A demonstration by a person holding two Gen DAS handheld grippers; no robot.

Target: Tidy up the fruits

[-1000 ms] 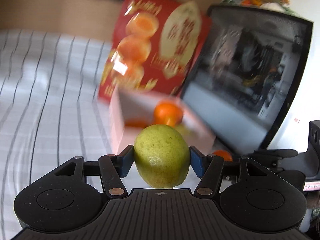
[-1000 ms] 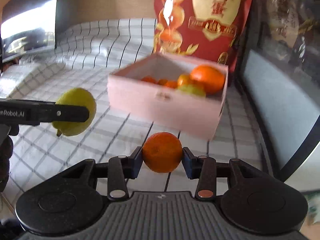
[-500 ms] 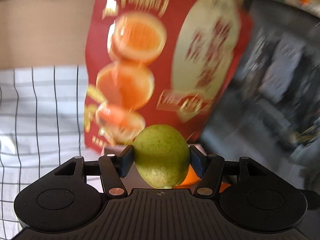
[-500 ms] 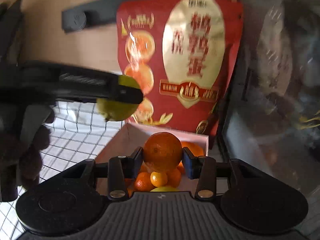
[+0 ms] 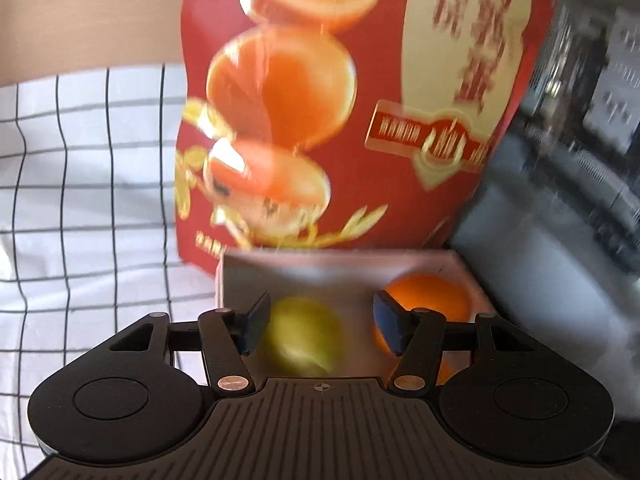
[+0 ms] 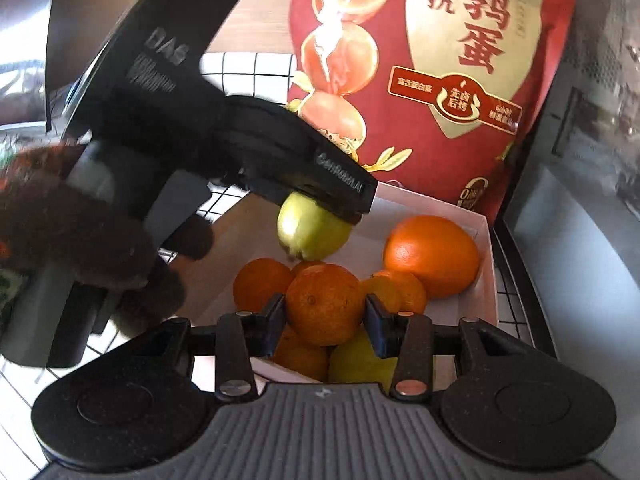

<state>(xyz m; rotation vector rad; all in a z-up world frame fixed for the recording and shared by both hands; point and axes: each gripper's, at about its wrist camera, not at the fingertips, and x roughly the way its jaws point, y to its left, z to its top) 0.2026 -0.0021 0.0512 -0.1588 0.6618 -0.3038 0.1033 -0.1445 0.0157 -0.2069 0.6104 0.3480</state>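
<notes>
Green pear (image 5: 304, 334) drops blurred between the left gripper (image 5: 320, 326)'s released fingers into the pink box (image 6: 486, 276). Right gripper (image 6: 325, 314) grasps an orange (image 6: 324, 304) above the box's near edge; release comes next.

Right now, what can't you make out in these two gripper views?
- Left wrist view: green fruit smeared by motion blur; pink box's near side hidden behind the left gripper.
- Right wrist view: how many fruits fill the box, since the right gripper and its orange cover them.
- Both views: red bag's top, cut off by the edge.
</notes>
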